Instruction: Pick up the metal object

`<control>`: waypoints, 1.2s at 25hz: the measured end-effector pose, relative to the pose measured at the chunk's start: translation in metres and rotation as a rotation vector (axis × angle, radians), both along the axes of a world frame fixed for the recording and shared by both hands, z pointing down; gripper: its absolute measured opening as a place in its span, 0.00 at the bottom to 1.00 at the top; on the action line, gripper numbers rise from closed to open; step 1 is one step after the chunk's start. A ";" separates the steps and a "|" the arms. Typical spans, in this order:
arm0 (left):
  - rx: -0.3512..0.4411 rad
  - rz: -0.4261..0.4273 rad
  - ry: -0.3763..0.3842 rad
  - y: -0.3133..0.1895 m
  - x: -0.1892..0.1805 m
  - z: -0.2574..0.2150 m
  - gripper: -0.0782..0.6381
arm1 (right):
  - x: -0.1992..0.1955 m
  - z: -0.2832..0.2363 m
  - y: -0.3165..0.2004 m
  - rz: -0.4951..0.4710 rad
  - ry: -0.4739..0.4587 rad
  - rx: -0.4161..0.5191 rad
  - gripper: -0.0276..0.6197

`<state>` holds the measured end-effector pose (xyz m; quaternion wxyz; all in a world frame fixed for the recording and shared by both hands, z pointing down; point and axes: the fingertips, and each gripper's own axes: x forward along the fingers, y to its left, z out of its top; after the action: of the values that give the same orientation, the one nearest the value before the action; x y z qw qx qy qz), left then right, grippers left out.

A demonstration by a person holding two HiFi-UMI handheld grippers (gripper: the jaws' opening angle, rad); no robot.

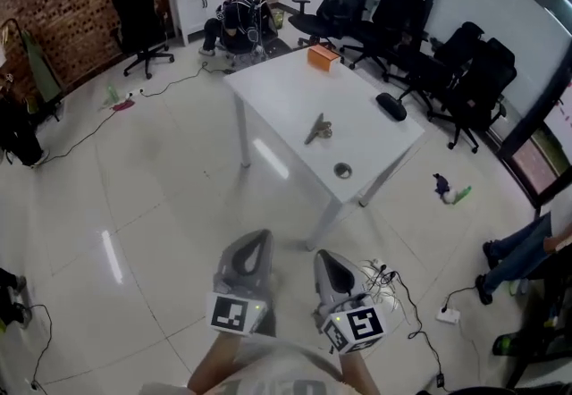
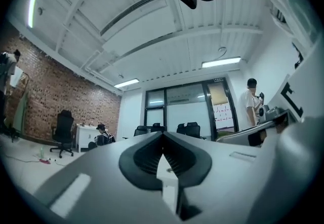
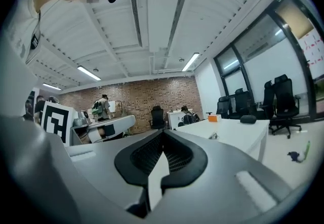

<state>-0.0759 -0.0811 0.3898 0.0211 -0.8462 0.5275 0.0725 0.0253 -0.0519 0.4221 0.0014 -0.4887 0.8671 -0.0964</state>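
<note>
metal, greyish and long, the object lay near the middle of the white table, well apart from the left gripper and the right gripper, both low over the floor on the near side. a small round piece sat nearer the table's front corner, with a black case and an orange box farther off. each gripper had its jaws pressed together, tips meeting, with nothing between them. the object looked stiff and hard, probably light enough for one gripper but slick on the smooth top. it seemed to have a slim end and a bulkier end, though its exact form was too small to tell. the slim part seemed the better place to pinch, across its width, with jaws spread first and lowered squarely so it would not skate away.
</note>
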 end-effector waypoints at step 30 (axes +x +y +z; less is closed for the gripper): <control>-0.028 0.060 -0.073 -0.275 0.037 0.009 0.11 | 0.047 0.046 -0.336 0.206 -0.017 -0.102 0.08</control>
<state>-0.0388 -0.3556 0.3986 0.0264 -0.8638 0.5019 0.0348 0.0723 -0.3878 0.4680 -0.0060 -0.5739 0.8062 -0.1438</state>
